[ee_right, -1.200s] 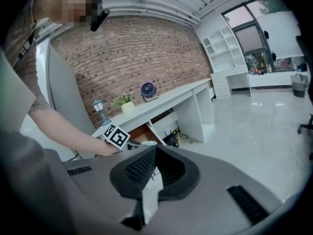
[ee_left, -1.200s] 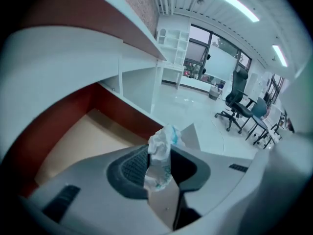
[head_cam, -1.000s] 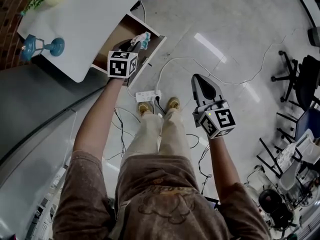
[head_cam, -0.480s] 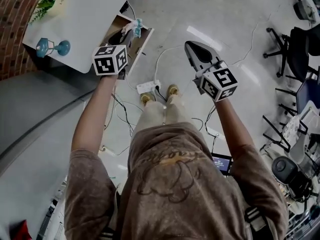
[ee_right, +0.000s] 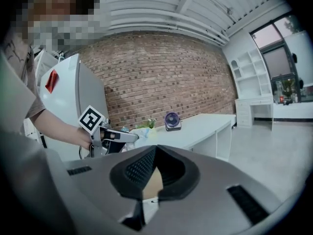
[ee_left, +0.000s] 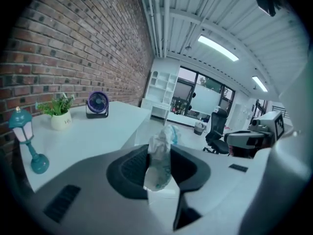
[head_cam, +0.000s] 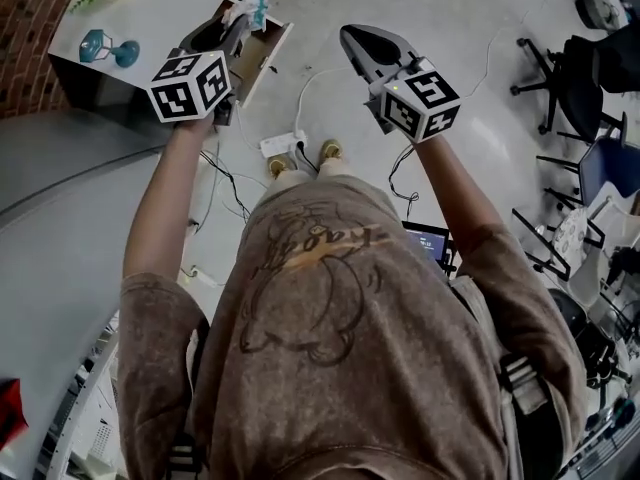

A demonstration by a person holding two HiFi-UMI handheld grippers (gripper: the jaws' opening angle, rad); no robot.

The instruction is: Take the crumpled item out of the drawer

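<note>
A crumpled white and teal item [ee_left: 160, 159] is pinched between the pads of my left gripper [ee_left: 159, 176], which is shut on it. In the head view the left gripper [head_cam: 236, 26] holds the crumpled item [head_cam: 247, 9] in the air above the open wooden drawer [head_cam: 268, 53] of the white table [head_cam: 140, 8]. My right gripper [head_cam: 352, 38] hangs over the floor to the right of the drawer. Its tips meet and nothing is between them [ee_right: 153, 150]. The right gripper view also shows the left gripper [ee_right: 117, 137] with the crumpled item [ee_right: 140, 132].
On the table stand a teal lamp [head_cam: 105, 48], a potted plant [ee_left: 59, 112] and a small fan [ee_left: 97, 104]. A power strip [head_cam: 280, 145] and cables lie on the floor by the person's feet. Office chairs [head_cam: 580, 78] stand at the right.
The left gripper has risen out of the drawer with the crumpled item still in it. The right gripper has risen too and now sits level with the left.
</note>
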